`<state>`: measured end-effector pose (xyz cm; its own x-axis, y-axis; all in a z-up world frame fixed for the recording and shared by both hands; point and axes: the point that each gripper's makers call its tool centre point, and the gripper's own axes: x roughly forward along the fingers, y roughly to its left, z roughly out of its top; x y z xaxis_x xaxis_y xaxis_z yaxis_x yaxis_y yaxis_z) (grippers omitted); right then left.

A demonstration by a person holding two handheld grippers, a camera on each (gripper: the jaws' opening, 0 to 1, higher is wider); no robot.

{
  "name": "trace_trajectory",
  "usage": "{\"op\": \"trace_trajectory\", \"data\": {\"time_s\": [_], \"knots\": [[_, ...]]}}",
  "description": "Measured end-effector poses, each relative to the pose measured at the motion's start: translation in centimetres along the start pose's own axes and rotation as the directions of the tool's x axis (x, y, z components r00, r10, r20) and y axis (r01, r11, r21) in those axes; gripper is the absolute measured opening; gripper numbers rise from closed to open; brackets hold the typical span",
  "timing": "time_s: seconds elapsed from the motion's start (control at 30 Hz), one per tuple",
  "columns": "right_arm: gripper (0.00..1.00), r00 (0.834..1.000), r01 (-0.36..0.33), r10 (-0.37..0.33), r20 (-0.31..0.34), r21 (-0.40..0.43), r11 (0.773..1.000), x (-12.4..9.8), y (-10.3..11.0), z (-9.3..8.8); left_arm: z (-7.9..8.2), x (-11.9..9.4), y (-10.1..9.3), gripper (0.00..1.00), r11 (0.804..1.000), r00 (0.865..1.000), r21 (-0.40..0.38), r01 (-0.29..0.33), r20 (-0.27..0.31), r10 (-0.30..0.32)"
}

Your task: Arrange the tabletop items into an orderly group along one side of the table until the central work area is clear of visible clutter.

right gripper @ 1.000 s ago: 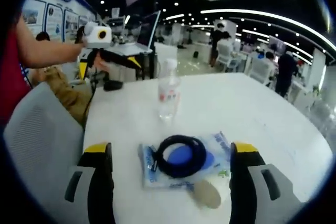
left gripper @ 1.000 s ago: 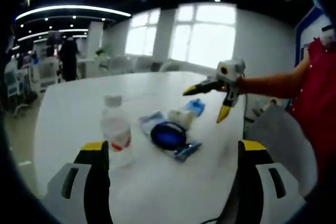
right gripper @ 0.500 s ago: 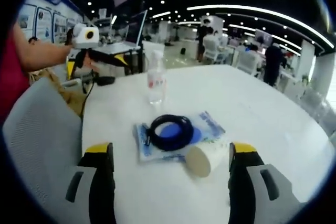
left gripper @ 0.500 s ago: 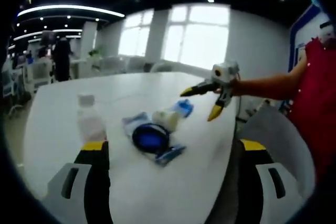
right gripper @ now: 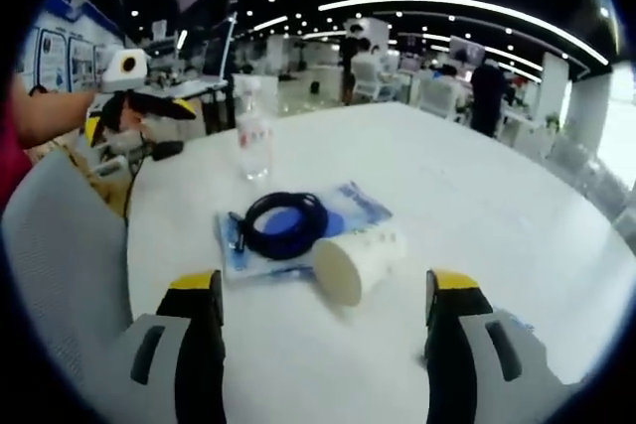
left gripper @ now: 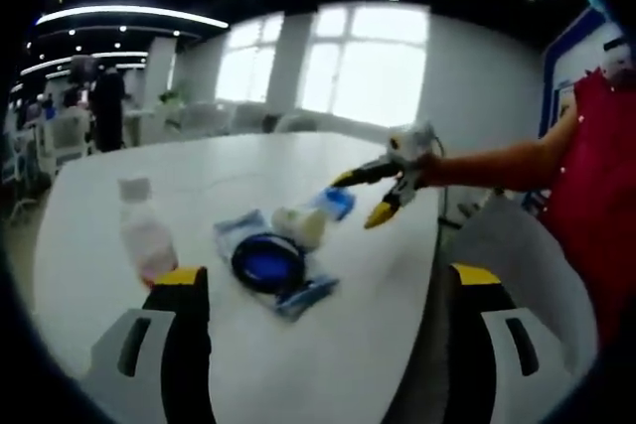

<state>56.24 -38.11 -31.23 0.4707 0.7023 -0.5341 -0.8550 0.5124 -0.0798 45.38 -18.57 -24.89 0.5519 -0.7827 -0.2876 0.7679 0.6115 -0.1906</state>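
tabletop (right gripper: 477,196): big white one, with the clutter bunched near its left edge in the right gripper view, and a grey chair (right gripper: 55,275) pulled up just beside that edge.

blue packet (right gripper: 353,204): lying flat on the tabletop, basically the base layer of the pile.

black cable coil (right gripper: 285,224): sitting right on top of the blue packet, looped in a ring.

paper cup (right gripper: 356,262): tipped over on its side, open mouth facing the right claw, touching the near-right edge of the packet.

water bottle (right gripper: 253,143): upright and clear, a bit beyond the packet and not touching it.

right claw (right gripper: 320,345): jaws spread wide with nothing between them, hanging over the tabletop just short of the cup.

left claw (left gripper: 323,330): also released and gripping nothing, looking at the same pile from the opposite side, bottle to the left there; the right claw comes in from the right above the cup, yellow tips parted.
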Motion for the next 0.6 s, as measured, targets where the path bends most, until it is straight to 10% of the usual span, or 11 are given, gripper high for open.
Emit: {"op": "trace_trajectory", "data": {"time_s": [0.6], "knots": [[0.34, 0.996, 0.056, -0.055, -0.069, 0.012, 0.998, 2.3, -2.0, -2.0, -0.4, 1.4, 0.4, 0.91, 1.0, 0.999, -0.016, 0.025, -0.022, -0.025]]}}
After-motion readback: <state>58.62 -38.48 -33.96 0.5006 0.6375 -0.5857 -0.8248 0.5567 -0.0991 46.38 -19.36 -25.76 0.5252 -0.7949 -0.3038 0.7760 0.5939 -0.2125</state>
